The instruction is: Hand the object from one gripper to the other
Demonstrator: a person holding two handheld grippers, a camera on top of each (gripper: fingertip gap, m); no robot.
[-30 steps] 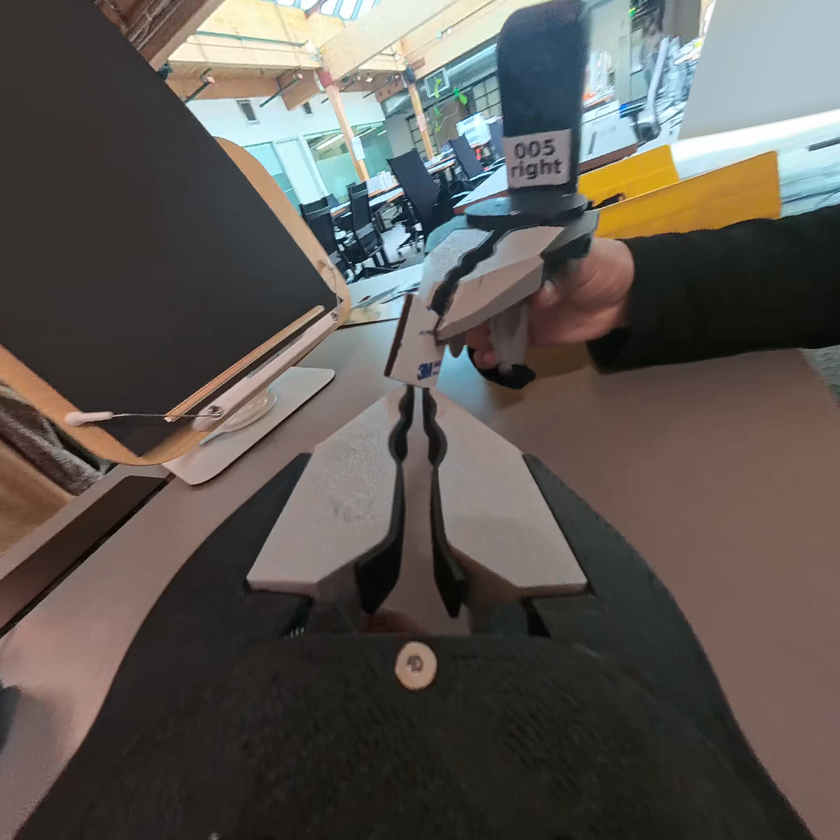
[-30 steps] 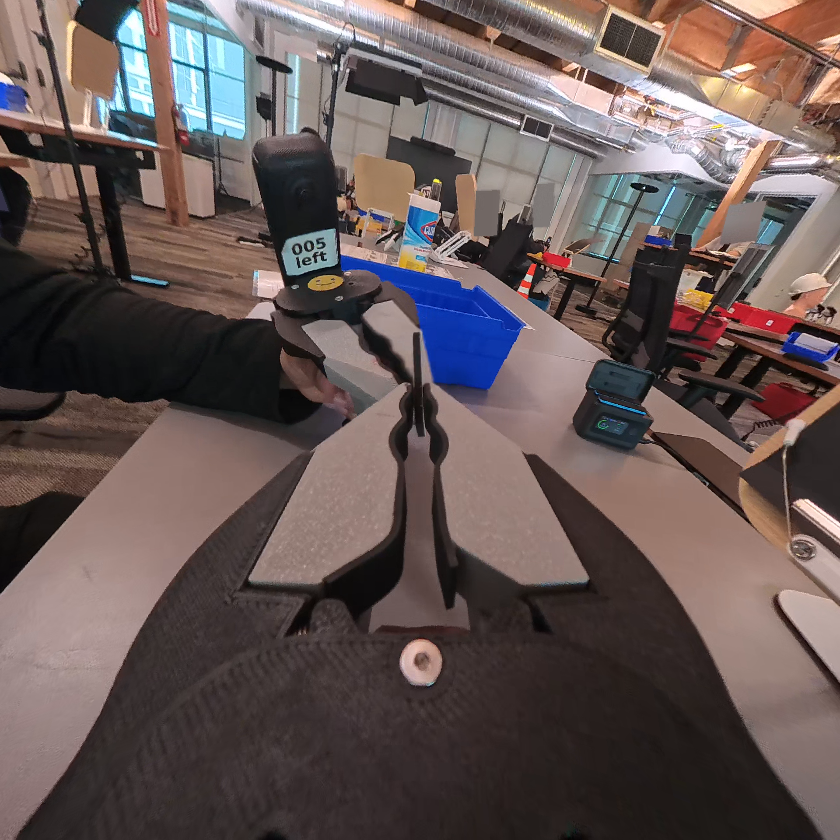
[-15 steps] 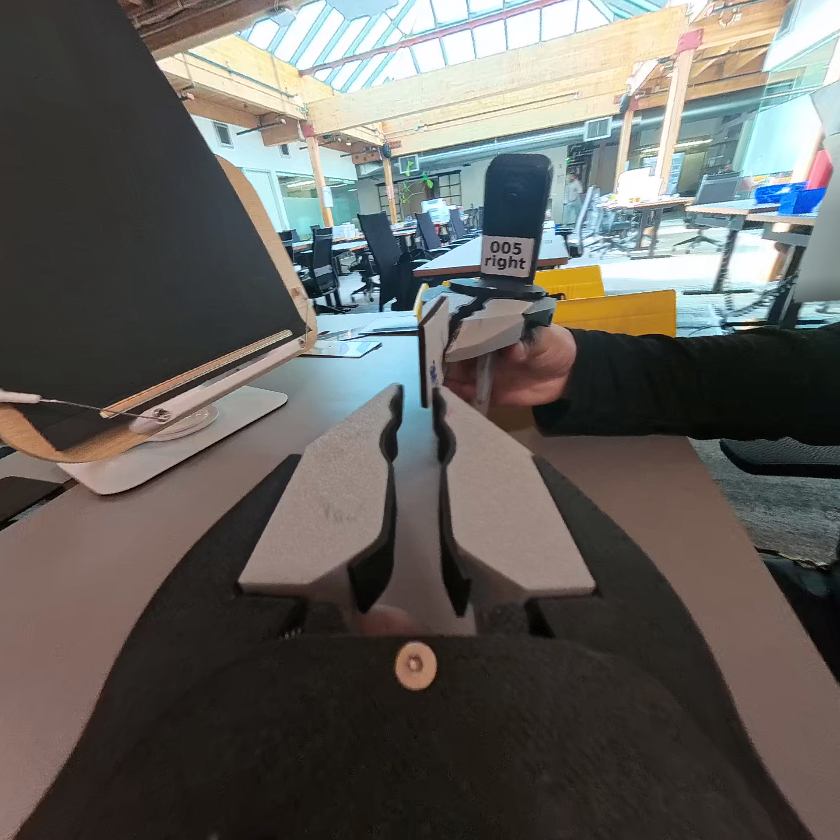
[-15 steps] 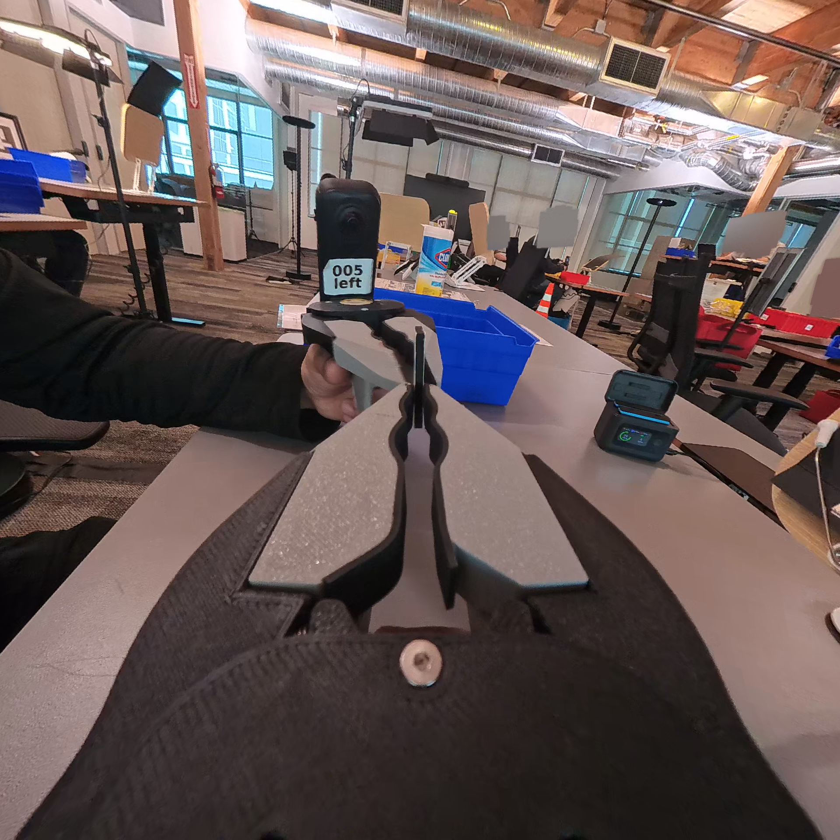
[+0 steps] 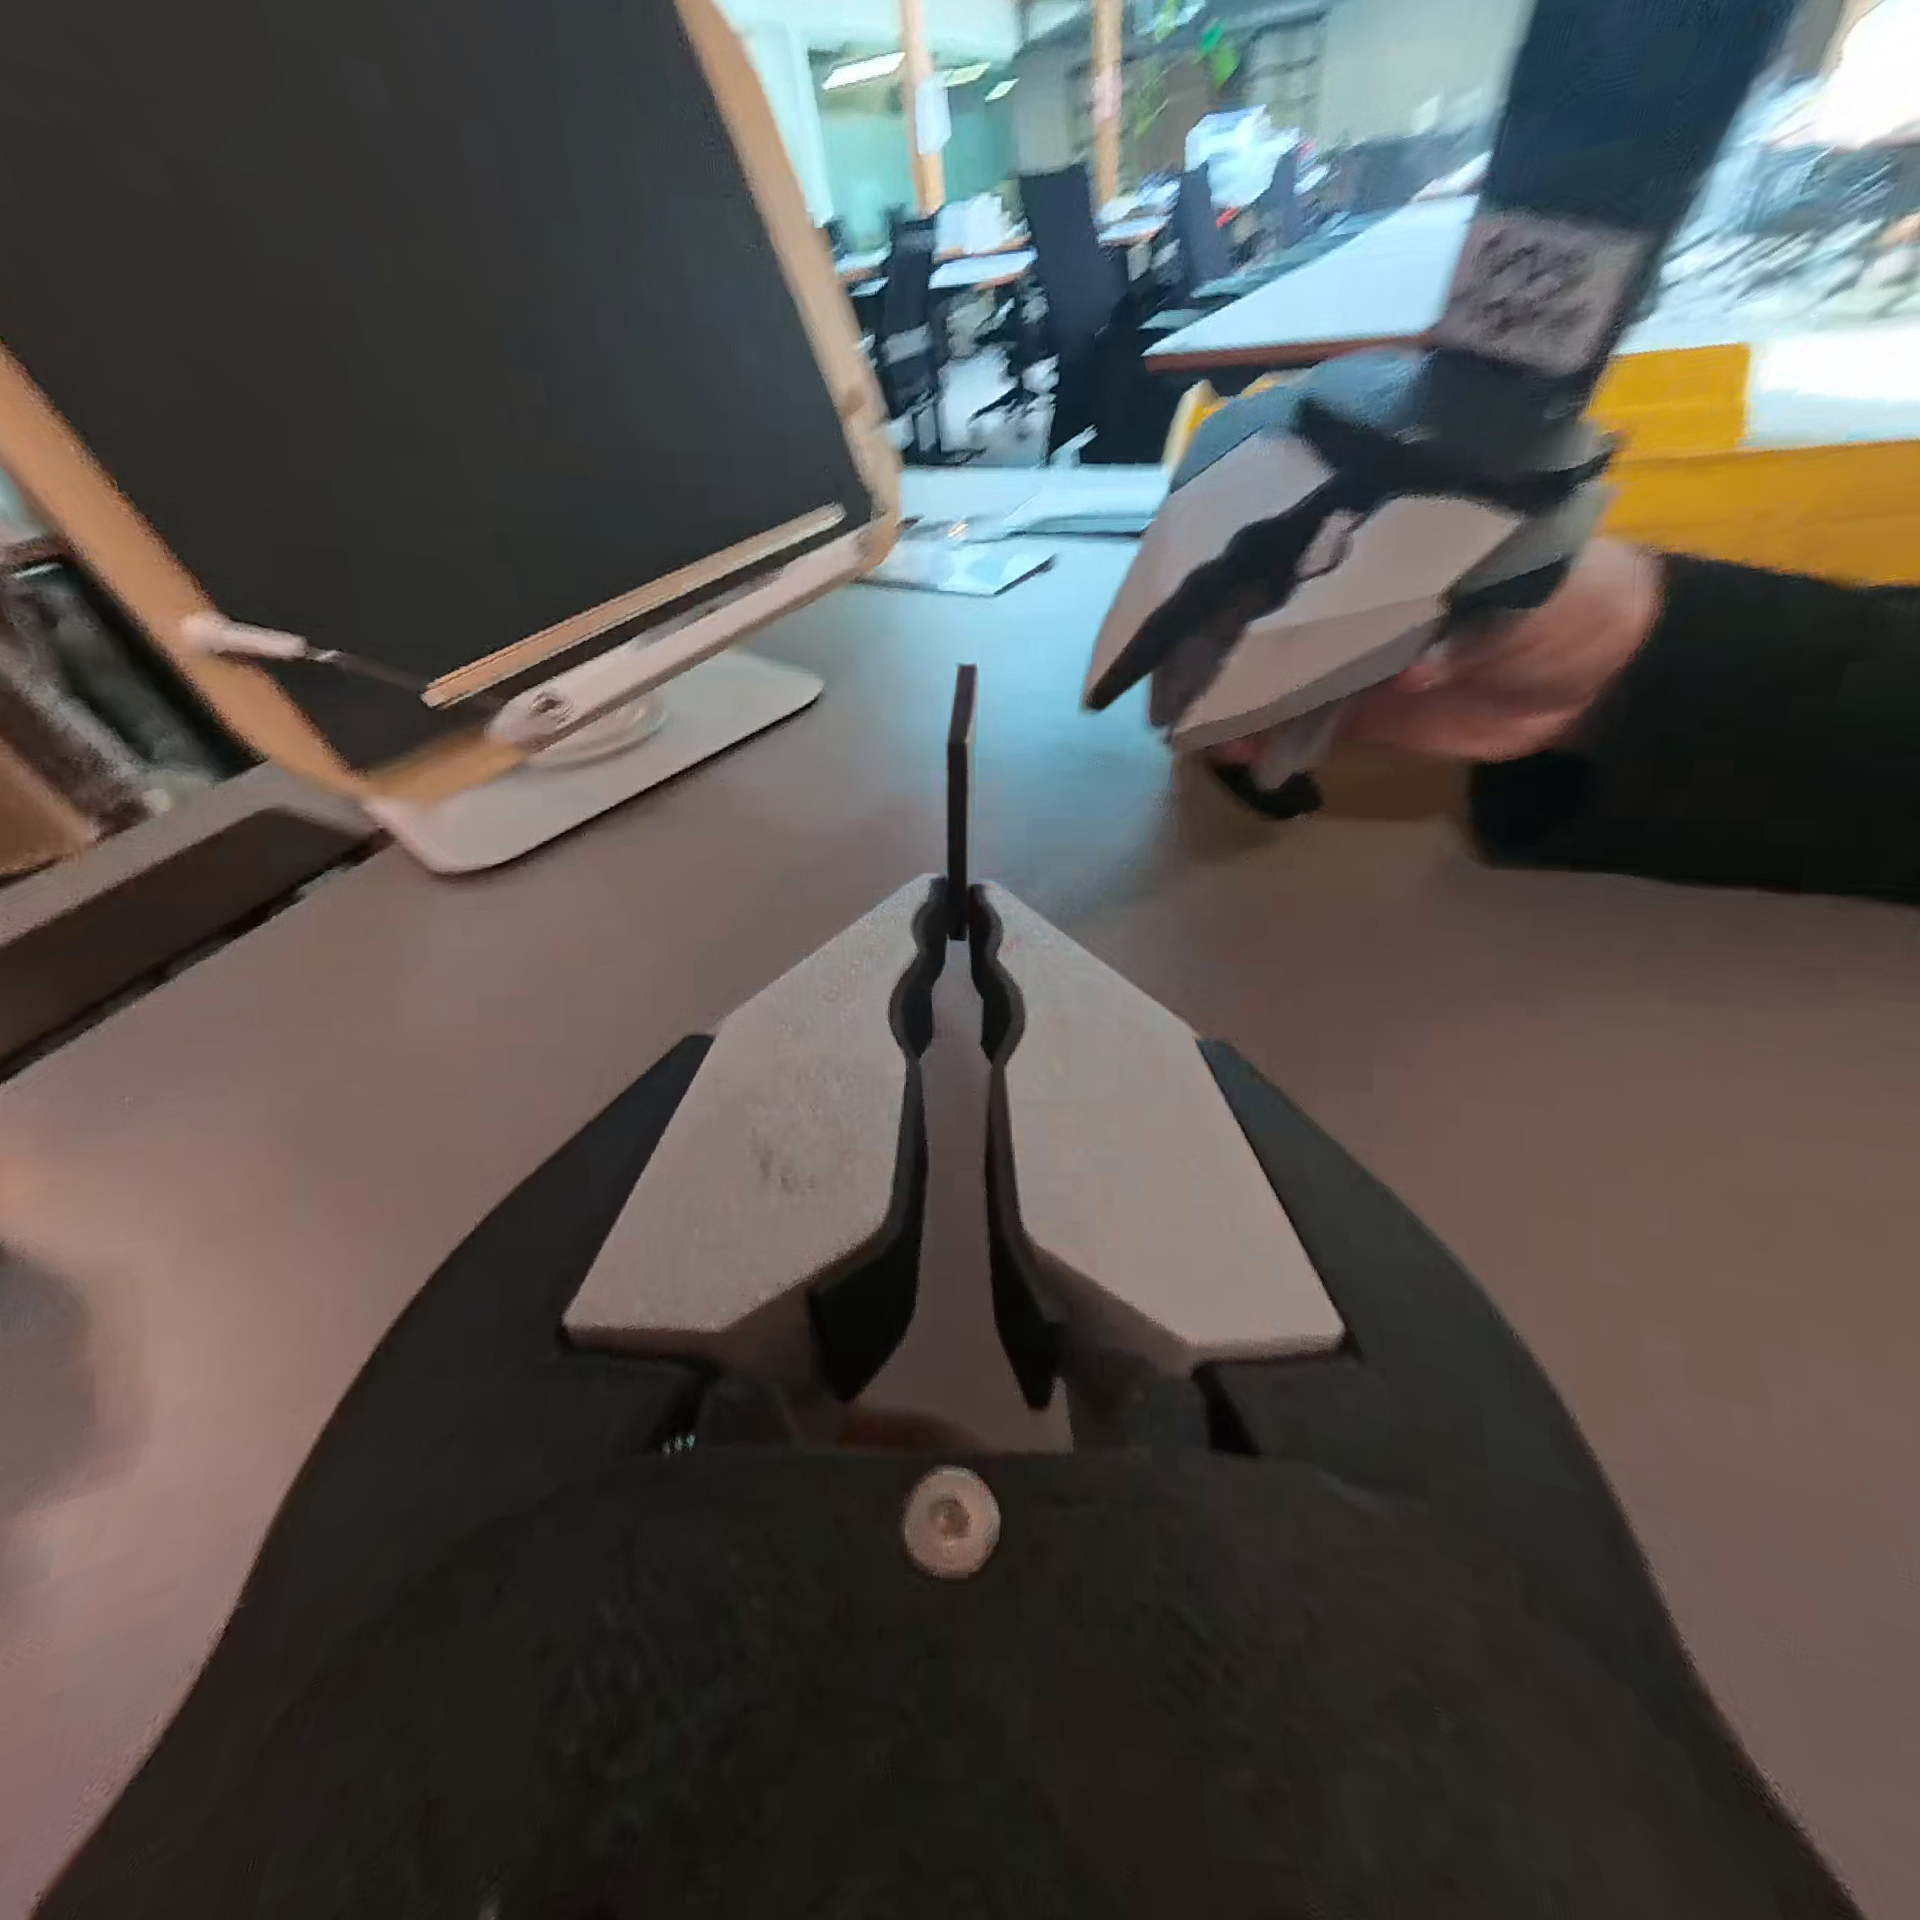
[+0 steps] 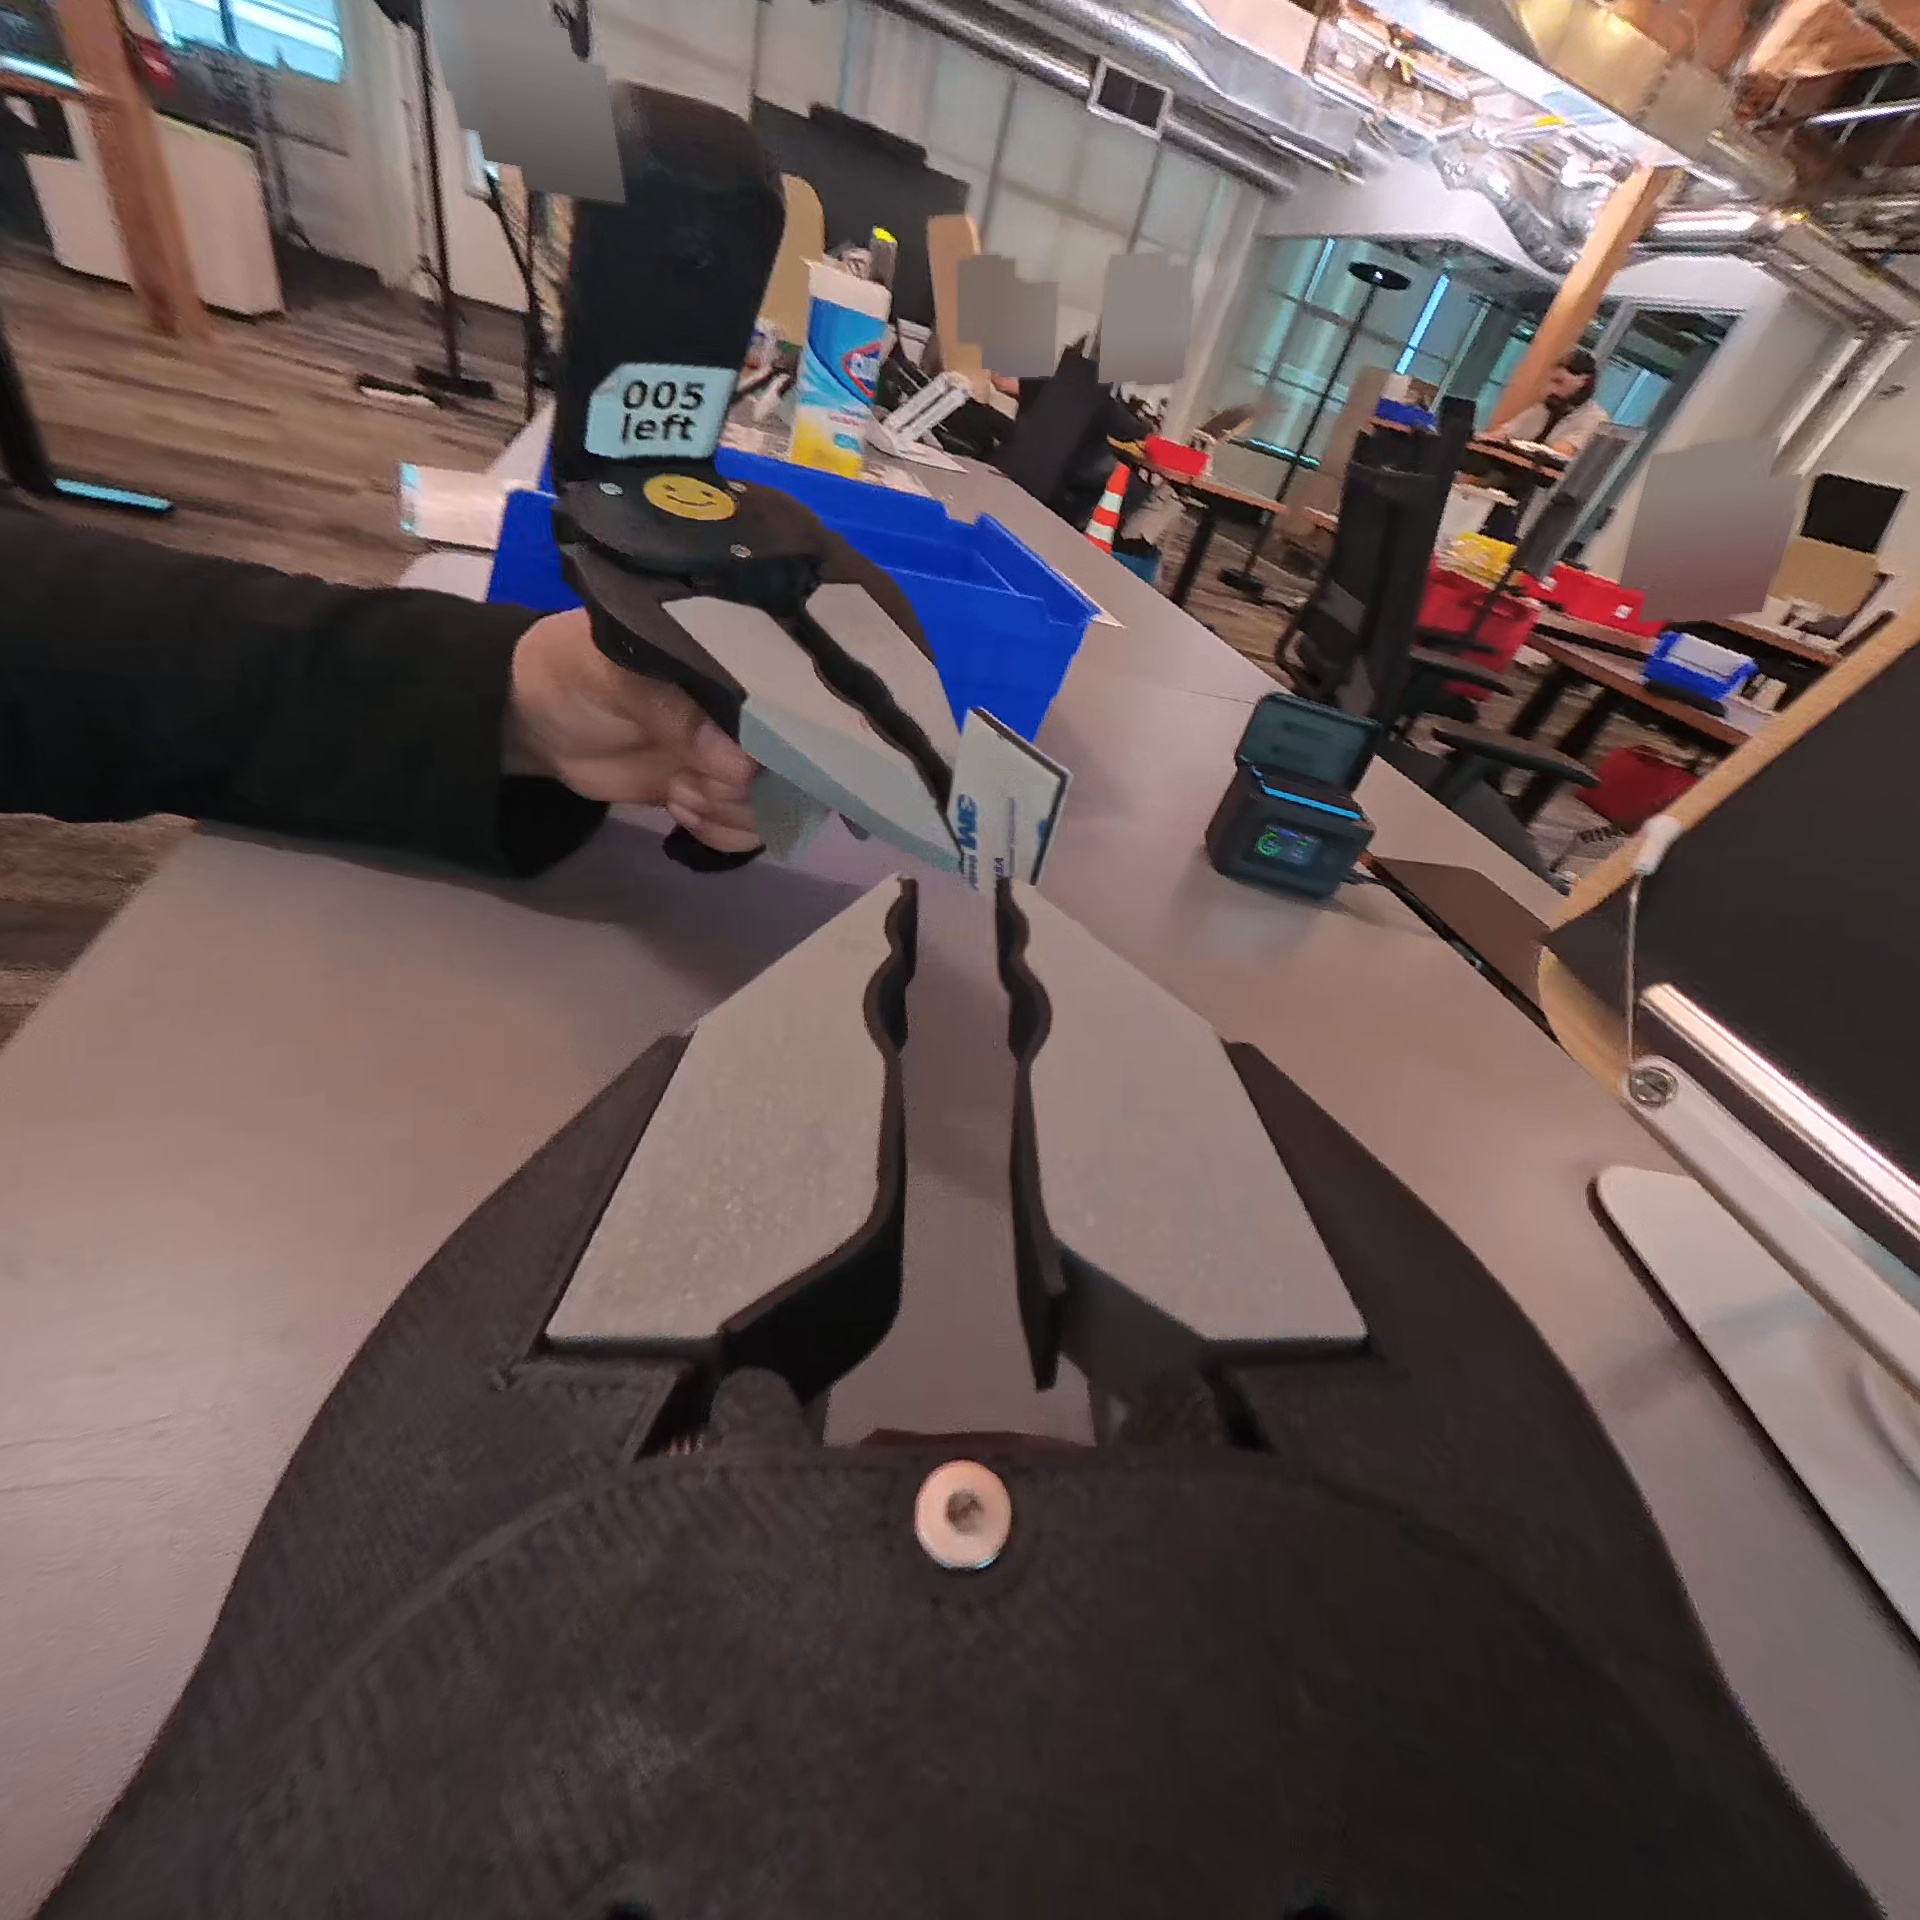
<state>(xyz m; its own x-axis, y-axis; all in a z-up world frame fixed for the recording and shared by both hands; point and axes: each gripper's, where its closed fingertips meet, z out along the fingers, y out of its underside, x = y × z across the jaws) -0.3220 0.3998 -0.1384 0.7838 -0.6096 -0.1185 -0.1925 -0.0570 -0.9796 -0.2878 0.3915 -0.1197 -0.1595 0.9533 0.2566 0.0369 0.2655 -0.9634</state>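
Note:
The object is a thin flat square pad, dark on one face and white with print on the other. In the left wrist view it shows edge-on (image 5: 961, 790), upright between my left gripper's (image 5: 958, 914) shut tips. In the right wrist view the left gripper (image 6: 951, 831) holds the pad (image 6: 1013, 795) just beyond my right gripper (image 6: 951, 904), which is open and empty. The right gripper (image 5: 1127, 707) also shows in the left wrist view, up and to the right of the pad and apart from it, with its jaws slightly parted.
Both grippers are over a grey table (image 5: 1455, 1091). A dark screen on a white stand (image 5: 468, 312) is at the left gripper's left. A blue bin (image 6: 987, 613), a small black case (image 6: 1294, 821) and a wipes canister (image 6: 842, 374) are farther off. Yellow bins (image 5: 1766, 499) stand behind the right hand. One gripper's finger ends stand about 5 cm off the other's.
The pad was in the right gripper with the left gripper's jaws open around it. Now the left gripper is shut on it, and the right has opened and drawn away.

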